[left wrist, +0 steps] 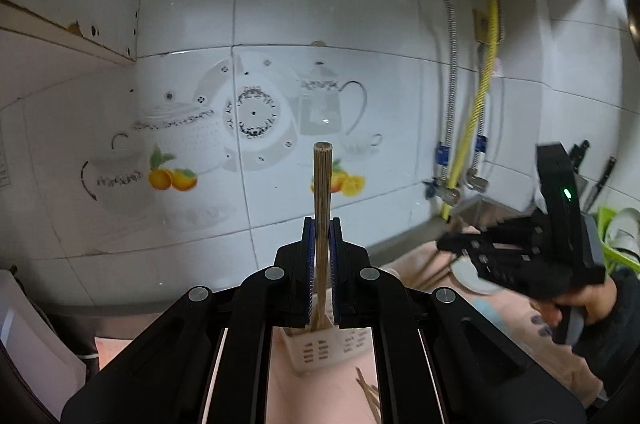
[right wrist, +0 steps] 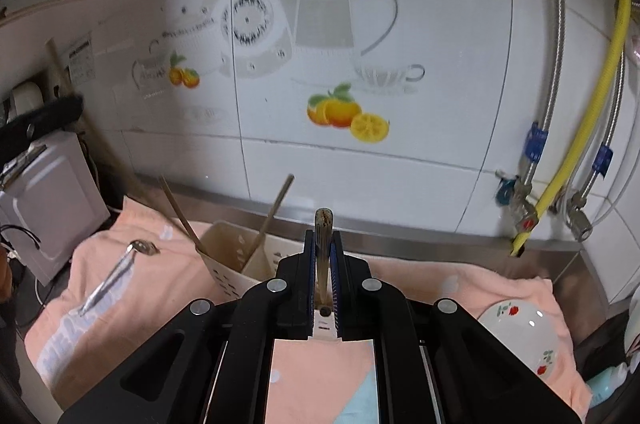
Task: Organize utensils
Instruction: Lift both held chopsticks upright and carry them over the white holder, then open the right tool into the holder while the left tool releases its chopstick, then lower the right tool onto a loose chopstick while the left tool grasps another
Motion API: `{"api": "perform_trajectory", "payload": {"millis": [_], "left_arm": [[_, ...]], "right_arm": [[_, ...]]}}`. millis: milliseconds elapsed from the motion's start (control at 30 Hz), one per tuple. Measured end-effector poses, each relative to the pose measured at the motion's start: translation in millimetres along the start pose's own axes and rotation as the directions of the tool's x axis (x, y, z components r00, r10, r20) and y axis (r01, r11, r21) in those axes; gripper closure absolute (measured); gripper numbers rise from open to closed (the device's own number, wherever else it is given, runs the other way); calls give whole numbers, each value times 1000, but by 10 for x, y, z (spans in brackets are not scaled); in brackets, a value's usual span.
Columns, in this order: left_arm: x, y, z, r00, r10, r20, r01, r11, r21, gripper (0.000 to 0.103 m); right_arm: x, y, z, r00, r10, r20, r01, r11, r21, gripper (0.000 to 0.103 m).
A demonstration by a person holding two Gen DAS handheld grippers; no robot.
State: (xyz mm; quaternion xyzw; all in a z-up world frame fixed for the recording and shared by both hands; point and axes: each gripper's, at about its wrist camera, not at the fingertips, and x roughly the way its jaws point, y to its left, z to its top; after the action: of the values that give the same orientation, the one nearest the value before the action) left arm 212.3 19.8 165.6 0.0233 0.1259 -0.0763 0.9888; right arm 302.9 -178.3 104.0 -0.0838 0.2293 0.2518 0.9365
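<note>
My left gripper (left wrist: 322, 224) is shut on a bamboo chopstick (left wrist: 322, 184) that stands upright over a white slotted utensil holder (left wrist: 320, 348). My right gripper (right wrist: 322, 238) is shut on another chopstick (right wrist: 322, 224), its lower end over the same white holder (right wrist: 228, 264), which holds two wooden utensils (right wrist: 268, 220). The right gripper also shows blurred at the right of the left wrist view (left wrist: 520, 252). A metal spoon (right wrist: 116, 272) lies on the pink cloth (right wrist: 152, 288) left of the holder. Loose chopsticks (left wrist: 370, 396) lie on the cloth near the holder.
A white floral bowl (right wrist: 520, 332) sits on the cloth at the right. A white appliance (right wrist: 48, 200) stands at the left. The tiled wall (right wrist: 360, 164) is close behind, with a yellow hose (right wrist: 592, 112) and metal pipes at the right. A green rack (left wrist: 616, 232) holds dishes far right.
</note>
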Motion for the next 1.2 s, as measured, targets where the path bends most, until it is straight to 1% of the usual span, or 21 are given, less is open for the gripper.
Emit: {"api": "perform_trajectory", "payload": {"millis": [133, 333, 667, 700, 867, 933, 967, 1033, 1067, 1100, 1167, 1200], "left_arm": [[255, 85, -63, 999, 12, -30, -13, 999, -34, 97], [608, 220, -287, 994, 19, -111, -28, 997, -78, 97], [859, 294, -509, 981, 22, -190, -38, 996, -84, 97], [872, 300, -525, 980, 20, -196, -38, 995, -88, 97], [870, 335, -570, 978, 26, -208, -47, 994, -100, 96], [847, 348, -573, 977, 26, -211, -50, 993, -105, 95], [831, 351, -576, 977, 25, -211, -49, 993, -108, 95], [770, 353, -590, 977, 23, -211, -48, 993, -112, 92], [736, 346, -596, 978, 25, -207, -49, 993, -112, 86], [703, 340, -602, 979, 27, -203, -51, 992, -111, 76], [615, 315, -630, 980, 37, -194, -58, 993, -106, 66], [558, 297, -656, 981, 38, -191, -59, 993, -103, 63]], "right_arm": [[91, -16, -72, 1000, -1, -26, 1, 1000, -8, 96], [172, -85, -160, 999, 1, -46, -1, 1000, 6, 96], [112, -132, -184, 1000, -3, -26, 3, 1000, 27, 95], [93, -136, -186, 1000, -2, -23, 3, 1000, 28, 95], [-75, -152, -223, 1000, -8, 8, 8, 999, 32, 84], [-151, -150, -251, 1000, -9, 20, 9, 999, 33, 78], [-196, -142, -274, 1000, -11, 25, 10, 999, 33, 78], [-277, -119, -335, 999, -7, 34, 6, 999, 34, 74], [-309, -110, -364, 999, -6, 37, 4, 999, 36, 72], [-342, -94, -404, 999, -4, 39, 3, 999, 37, 71], [-402, -55, -503, 999, 5, 39, -6, 999, 39, 70], [-432, -30, -571, 999, 13, 37, -14, 999, 42, 69]]}}
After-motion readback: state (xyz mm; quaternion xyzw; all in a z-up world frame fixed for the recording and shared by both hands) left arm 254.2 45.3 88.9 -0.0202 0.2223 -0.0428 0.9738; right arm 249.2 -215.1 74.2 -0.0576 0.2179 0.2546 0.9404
